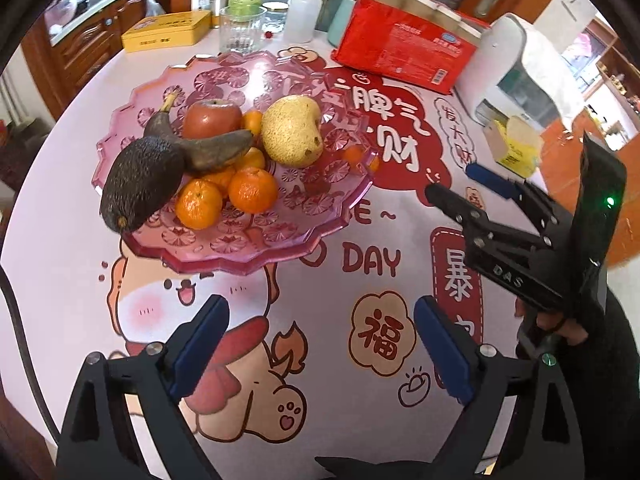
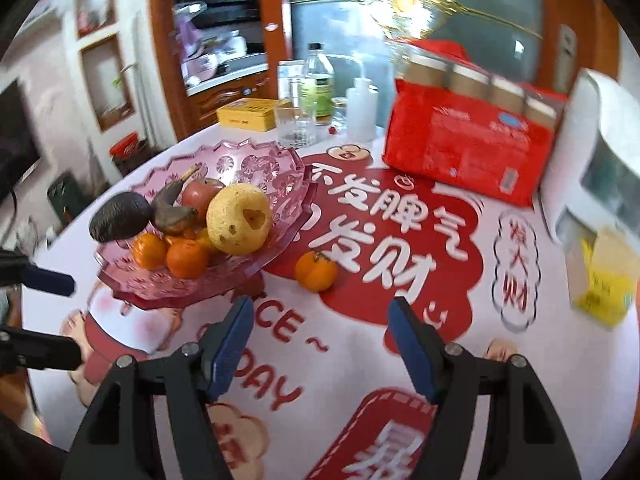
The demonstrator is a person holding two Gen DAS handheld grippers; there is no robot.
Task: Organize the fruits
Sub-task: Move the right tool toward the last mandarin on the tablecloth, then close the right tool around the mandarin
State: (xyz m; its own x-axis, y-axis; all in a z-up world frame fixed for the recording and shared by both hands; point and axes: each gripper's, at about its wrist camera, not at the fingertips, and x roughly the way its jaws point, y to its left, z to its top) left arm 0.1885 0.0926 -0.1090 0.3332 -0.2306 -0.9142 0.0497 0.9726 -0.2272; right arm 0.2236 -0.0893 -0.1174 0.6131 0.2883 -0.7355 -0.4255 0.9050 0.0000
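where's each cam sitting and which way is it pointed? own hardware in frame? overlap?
Left wrist: on the left gripper, aimed steeply down at the table and pink fruit tray; its open blue fingers show, plus the right gripper.
Right wrist: on the right gripper, aimed down across the table; one loose orange ahead.
Shared: tray, fruit, red package.

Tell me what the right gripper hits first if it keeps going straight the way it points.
Probably the loose tangerine on the tablecloth, beside the pink fruit dish; the right gripper is open and empty. Depth is uncertain.

A red package [image 1: 404, 46], yellow tin [image 1: 166, 30] and drinking glass [image 1: 240, 28] crowd the table's far edge.
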